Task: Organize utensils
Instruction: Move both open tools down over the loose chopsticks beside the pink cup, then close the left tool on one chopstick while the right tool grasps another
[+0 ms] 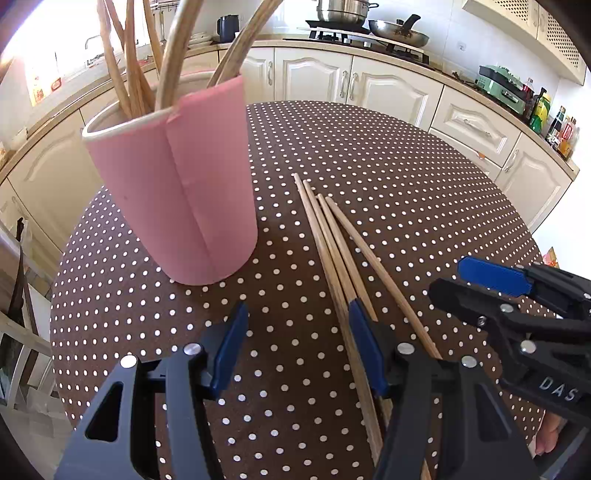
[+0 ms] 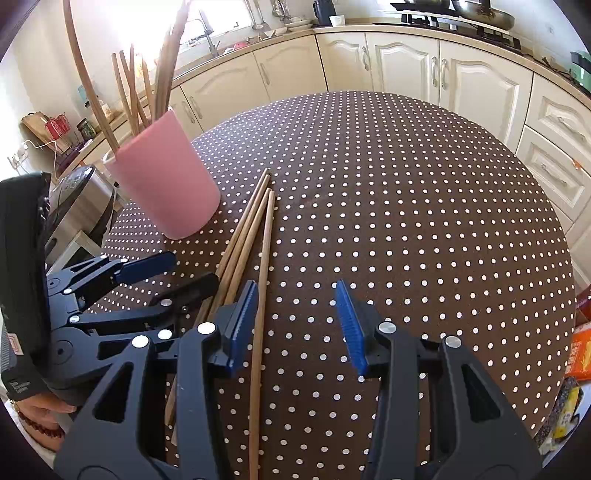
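Four chopsticks [image 1: 332, 243] lie mid-frame on a dotted table [image 1: 406, 166], right of a pink cup [image 1: 177, 192] at upper left that already holds utensils. This looks like the approach before a pickup. Left gripper [image 1: 299, 347] is open and empty, its right pad beside three sticks. Right gripper [image 2: 295, 325] is half open and empty, straddling the outer stick. Next: close on sticks, lift to cup.

You are working at a round table [image 2: 406, 206] wearing a brown cloth with white polka dots. Cream cabinets [image 1: 314, 79] are curving around you under a pale countertop [image 2: 280, 37]. A pot [image 1: 341, 11] and a wok [image 1: 397, 33] are sitting on the stove, and daylight is pouring through the window [image 2: 210, 14].
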`<control>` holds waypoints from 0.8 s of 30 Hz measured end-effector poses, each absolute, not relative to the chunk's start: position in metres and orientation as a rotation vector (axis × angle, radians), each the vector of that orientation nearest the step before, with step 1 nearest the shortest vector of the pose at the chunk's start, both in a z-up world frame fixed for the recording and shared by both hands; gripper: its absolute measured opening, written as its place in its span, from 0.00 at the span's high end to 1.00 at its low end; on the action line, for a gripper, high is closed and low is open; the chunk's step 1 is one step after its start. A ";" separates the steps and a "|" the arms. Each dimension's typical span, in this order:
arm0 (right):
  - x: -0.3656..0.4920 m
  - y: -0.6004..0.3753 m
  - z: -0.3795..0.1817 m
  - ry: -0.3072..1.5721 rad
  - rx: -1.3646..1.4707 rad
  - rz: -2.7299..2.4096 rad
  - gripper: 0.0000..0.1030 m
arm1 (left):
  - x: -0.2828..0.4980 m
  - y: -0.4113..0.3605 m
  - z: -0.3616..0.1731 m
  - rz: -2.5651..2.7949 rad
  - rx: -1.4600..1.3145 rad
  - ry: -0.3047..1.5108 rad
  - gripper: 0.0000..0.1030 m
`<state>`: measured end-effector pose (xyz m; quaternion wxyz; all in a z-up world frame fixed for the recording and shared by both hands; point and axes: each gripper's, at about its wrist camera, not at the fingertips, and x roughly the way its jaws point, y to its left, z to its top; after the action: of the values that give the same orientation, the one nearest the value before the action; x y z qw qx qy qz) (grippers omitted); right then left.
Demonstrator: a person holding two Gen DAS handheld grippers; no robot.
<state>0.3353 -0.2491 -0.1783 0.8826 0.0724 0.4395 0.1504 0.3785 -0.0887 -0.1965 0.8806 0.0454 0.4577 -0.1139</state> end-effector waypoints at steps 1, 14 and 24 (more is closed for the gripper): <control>0.336 -0.249 -0.179 0.917 0.151 0.313 0.58 | 0.378 -0.088 -0.197 -0.238 0.091 0.955 0.45; 0.341 -0.248 -0.189 0.933 0.149 0.312 0.58 | 0.383 -0.080 -0.197 -0.231 0.070 0.967 0.45; 0.342 -0.245 -0.188 0.939 0.141 0.315 0.57 | 0.401 -0.094 -0.197 -0.221 0.100 0.996 0.45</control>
<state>0.3416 -0.2454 -0.1881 0.8775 0.0674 0.4501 0.1509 0.4008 -0.0941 -0.1968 0.8714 0.0476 0.4766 -0.1060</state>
